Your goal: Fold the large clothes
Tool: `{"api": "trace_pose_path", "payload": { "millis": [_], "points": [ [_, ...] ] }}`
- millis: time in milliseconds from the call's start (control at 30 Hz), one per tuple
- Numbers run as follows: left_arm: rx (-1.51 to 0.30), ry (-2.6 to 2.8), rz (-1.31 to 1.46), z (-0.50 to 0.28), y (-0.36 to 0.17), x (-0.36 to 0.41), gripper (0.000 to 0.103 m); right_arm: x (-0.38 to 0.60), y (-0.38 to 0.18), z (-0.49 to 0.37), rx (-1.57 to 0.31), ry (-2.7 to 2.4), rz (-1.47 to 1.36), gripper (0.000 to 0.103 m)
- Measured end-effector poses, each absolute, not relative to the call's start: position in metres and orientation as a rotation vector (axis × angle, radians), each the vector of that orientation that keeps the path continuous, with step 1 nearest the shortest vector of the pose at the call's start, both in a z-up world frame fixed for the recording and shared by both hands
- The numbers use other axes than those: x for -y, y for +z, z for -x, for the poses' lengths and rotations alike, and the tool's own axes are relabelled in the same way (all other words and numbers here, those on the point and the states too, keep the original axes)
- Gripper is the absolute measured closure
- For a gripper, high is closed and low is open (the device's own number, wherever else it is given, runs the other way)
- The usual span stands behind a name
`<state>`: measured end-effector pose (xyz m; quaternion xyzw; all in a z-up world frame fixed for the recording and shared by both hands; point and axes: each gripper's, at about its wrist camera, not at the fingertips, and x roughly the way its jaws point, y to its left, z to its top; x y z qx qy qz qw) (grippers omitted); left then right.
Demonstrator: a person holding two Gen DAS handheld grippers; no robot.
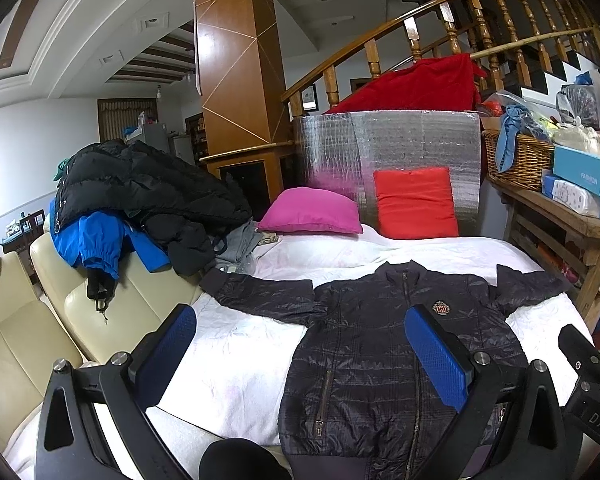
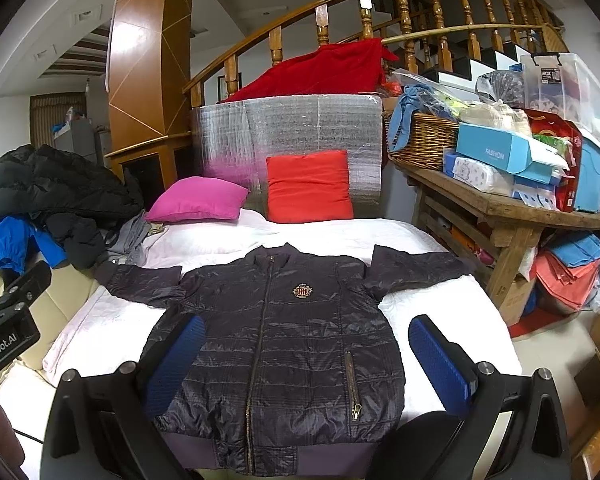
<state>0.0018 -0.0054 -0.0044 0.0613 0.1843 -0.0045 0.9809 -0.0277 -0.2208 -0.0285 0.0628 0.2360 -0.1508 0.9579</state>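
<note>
A dark quilted jacket (image 2: 276, 344) lies flat, zipped, sleeves spread, on the white bedcover (image 2: 420, 240) in the lower centre of both frames; the left gripper (image 1: 304, 360) and right gripper (image 2: 306, 360) hover above it, fingers wide apart, holding nothing; a pink pillow (image 2: 198, 200) sits at mid-left.

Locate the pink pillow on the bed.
The pink pillow lies at the head of the bed, left of the red cushion and right of the piled coats, beyond the spread dark jacket.
</note>
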Motion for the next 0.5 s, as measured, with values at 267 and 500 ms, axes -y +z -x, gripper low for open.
{"api": "trace_pose_path", "payload": {
  "millis": [267, 500],
  "points": [
    [-0.371, -0.011, -0.122, -0.0015, -0.0047, 0.0053, 0.0, 0.2196, -0.0291, 0.0273, -0.479, -0.304, -0.126, 0.0],
    [-0.386, -0.017, -0.122, -0.001, -0.0051, 0.0066, 0.0, 0.2173, -0.0297, 0.0274, -0.482, -0.304, -0.121, 0.0]
  ]
}}
